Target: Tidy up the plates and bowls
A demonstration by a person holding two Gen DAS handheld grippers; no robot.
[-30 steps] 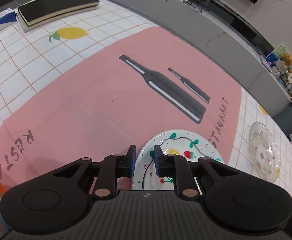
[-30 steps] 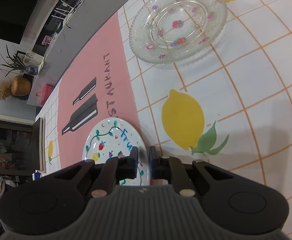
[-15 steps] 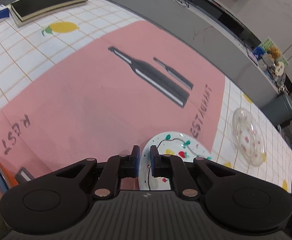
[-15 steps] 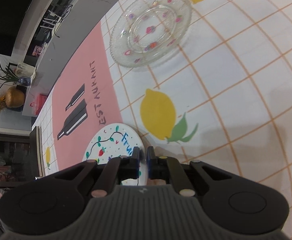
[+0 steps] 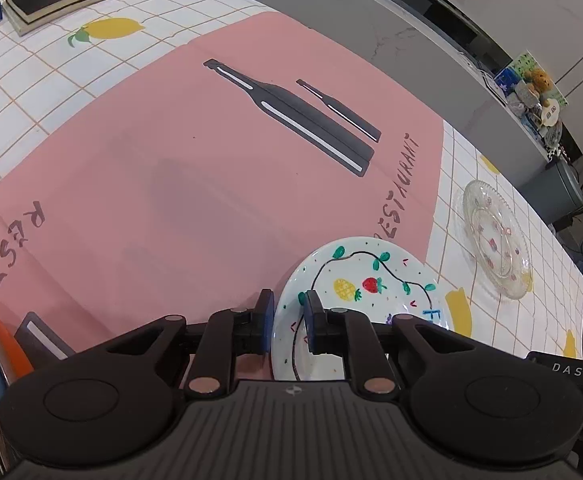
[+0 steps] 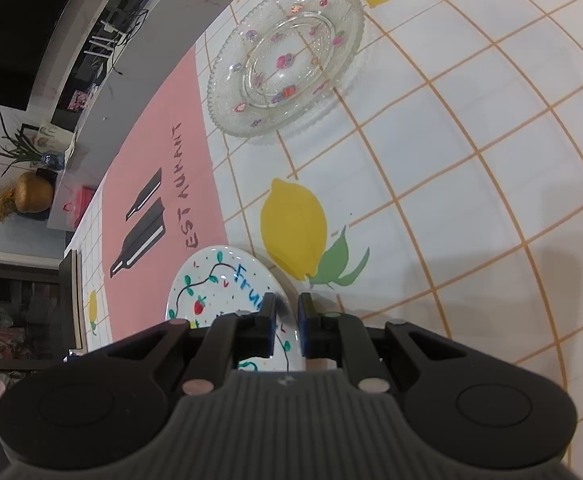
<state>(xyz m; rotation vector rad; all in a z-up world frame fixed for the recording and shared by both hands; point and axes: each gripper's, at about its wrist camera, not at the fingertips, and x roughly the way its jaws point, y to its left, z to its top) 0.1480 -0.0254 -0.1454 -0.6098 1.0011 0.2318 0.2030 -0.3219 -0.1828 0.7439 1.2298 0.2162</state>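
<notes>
Holding the painted plate (image 5: 365, 284) by opposite rims, near you at the pink placemat (image 5: 195, 176) edge: your left gripper (image 5: 287, 320) and right gripper (image 6: 285, 320) both straddle it, jaws now opening, a release after the tighter pinch half a second ago. Glass plate (image 6: 287, 60) waits far right.

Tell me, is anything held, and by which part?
The rim of the painted plate lies between opening jaws of the left gripper and the right gripper, on opposite sides; grip uncertain.
</notes>
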